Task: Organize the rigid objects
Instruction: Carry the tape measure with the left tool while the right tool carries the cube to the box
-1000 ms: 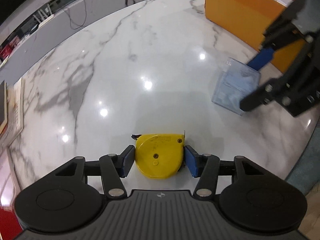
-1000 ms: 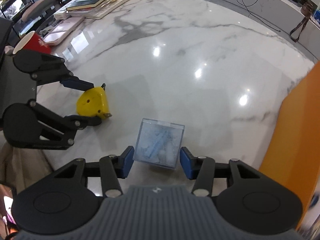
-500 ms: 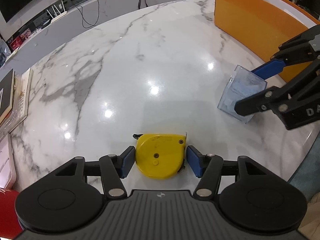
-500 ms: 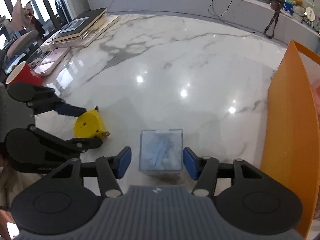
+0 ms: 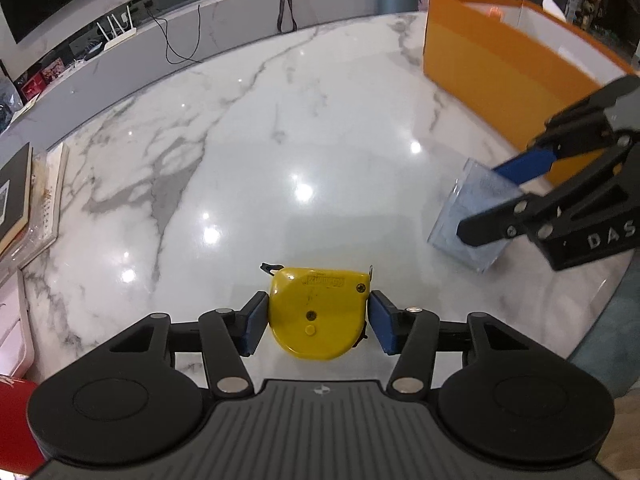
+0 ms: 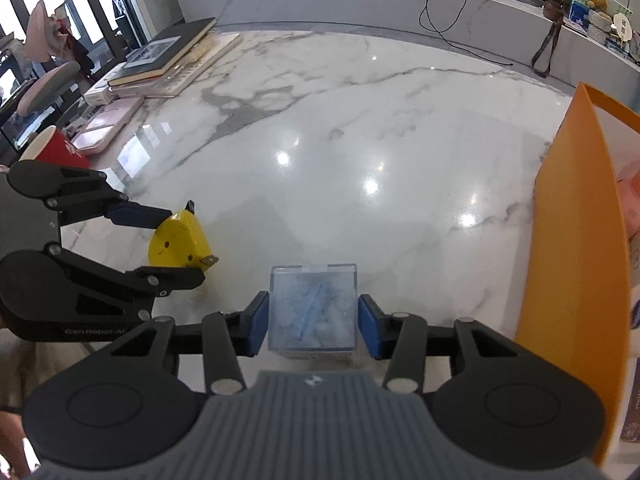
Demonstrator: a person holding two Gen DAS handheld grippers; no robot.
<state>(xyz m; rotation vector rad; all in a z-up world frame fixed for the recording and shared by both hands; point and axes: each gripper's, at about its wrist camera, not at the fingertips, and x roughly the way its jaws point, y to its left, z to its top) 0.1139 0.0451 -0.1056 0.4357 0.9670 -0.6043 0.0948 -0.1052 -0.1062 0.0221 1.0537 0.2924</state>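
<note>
Rigid objects are seen spread over a white marble counter (image 5: 248,152), which fills most of both views. An orange box (image 5: 496,68) is stood on the counter at about two o'clock in the left wrist view, and along the three o'clock edge of the right wrist view; its white inside is shown above the orange wall. A stack of books (image 6: 168,60) is laid at about ten o'clock in the right wrist view, with pink cases (image 6: 106,126) just below it and a red cup (image 6: 54,152) near the nine o'clock edge.

The right gripper (image 6: 311,318) is held at six o'clock of its own view, with a clear plastic box (image 6: 312,306) between its blue pads. A thin gap is seen on each side of the box, so the pads are not pressed against it; the jaws have just been closing. Bluish contents are seen inside the box but cannot be made out.

The left gripper (image 5: 318,322) is held at six o'clock of its own view, around a yellow tape measure (image 5: 318,312) that is lying flat on the counter. Its jaws have just been closing, and the blue pads are seen at the sides of the case; whether they press on it cannot be told. The tape measure and the clear box are set well apart.
</note>
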